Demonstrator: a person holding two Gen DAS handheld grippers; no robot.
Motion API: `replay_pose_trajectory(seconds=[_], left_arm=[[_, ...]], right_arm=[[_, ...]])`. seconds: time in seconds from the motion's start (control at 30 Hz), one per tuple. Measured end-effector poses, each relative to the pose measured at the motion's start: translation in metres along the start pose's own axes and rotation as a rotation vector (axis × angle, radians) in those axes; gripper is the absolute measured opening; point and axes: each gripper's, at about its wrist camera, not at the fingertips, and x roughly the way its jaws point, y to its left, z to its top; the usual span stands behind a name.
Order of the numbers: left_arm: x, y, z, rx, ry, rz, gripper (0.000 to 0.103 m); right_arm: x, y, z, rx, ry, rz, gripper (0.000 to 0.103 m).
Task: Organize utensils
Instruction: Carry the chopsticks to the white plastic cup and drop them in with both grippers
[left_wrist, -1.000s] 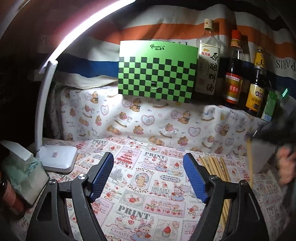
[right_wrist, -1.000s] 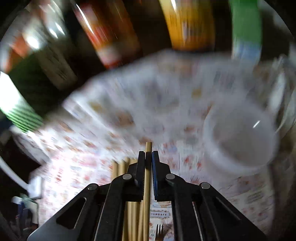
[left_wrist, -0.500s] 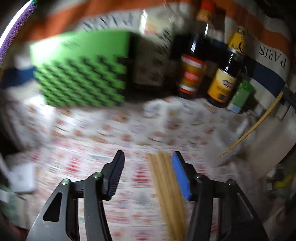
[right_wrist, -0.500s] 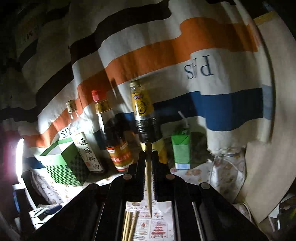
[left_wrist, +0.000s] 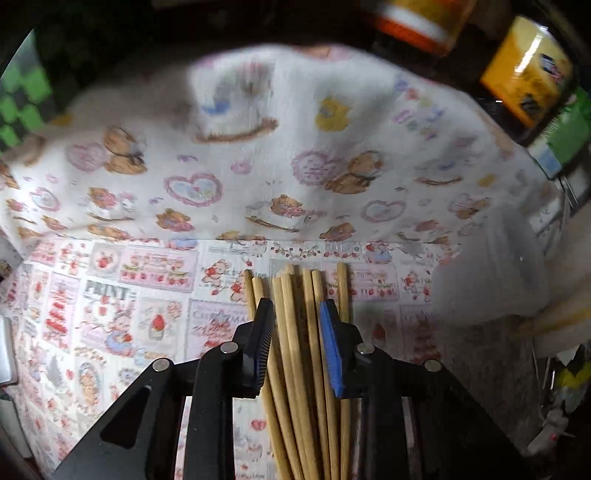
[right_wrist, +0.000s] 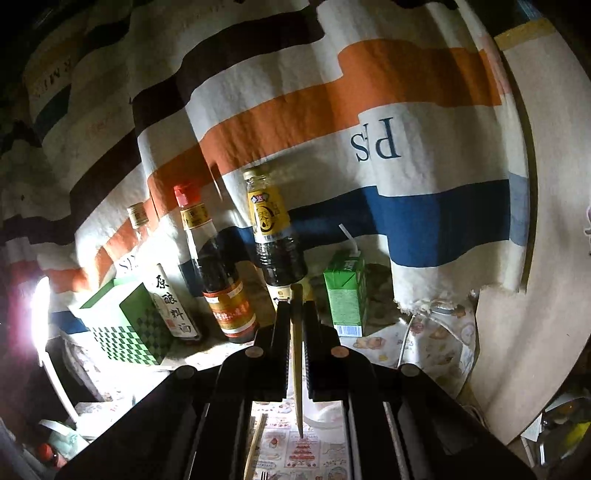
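the left gripper (left_wrist: 297, 343) is tipped down over the bunch of wooden chopsticks (left_wrist: 295, 369) lying side by side on the printed tablecloth (left_wrist: 110, 314). its jaws have just been closing in, and several sticks now sit between the blue pads (left_wrist: 332, 350), though i can't tell whether the pads press on them yet. one or two sticks lie outside each jaw.

that's where i'd expect trouble. if the jaws close on four or five at once, the round sticks could roll over each other and squirt out, or the bundle could fan apart when lifted. the sticks just outside the jaws may get knocked askew or dragged along the cloth.

the right gripper (right_wrist: 295, 317) is up high, pinched tight on a single chopstick (right_wrist: 297, 369) that hangs point-down between its jaws, in front of the sauce bottles (right_wrist: 221, 280) and the green drink carton (right_wrist: 345, 291) at the back. it is gripped near its top, so the long free end could swing and miss the rim of the white cup (right_wrist: 325, 415), barely seen below, or pivot in the pads. the view is dim down there, so i can't judge how well it lines up.
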Motion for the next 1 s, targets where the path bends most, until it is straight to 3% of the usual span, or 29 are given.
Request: replay_pose_trajectory(seconds=[0.23,0.3,0.37,0.5,0.73,1.0], left_arm=[[0.024,0.001,0.01,0.002,0.052,0.022,0.025],[0.024,-0.001,0.011,0.004,0.057,0.027,0.021],[0.026,-0.003,0.014,0.004,0.056,0.035,0.009],[0.028,-0.016,0.014,0.011,0.033,0.039,0.007],[-0.035,-0.019,0.002,0.031,-0.067,0.008,0.007],[-0.153,-0.014,-0.017,0.038,-0.306,-0.096,0.007]], right_arm=[[0.0,-0.008,0.002,0.008,0.02,0.013,0.007],[-0.001,-0.008,0.003,0.004,0.017,0.014,0.007],[-0.002,-0.008,0.003,0.005,0.012,0.013,0.007],[-0.005,-0.009,0.004,0.005,0.008,0.009,0.007],[-0.012,-0.019,0.007,0.027,-0.011,0.004,0.007],[-0.031,-0.024,0.012,0.017,-0.068,0.034,0.008]])
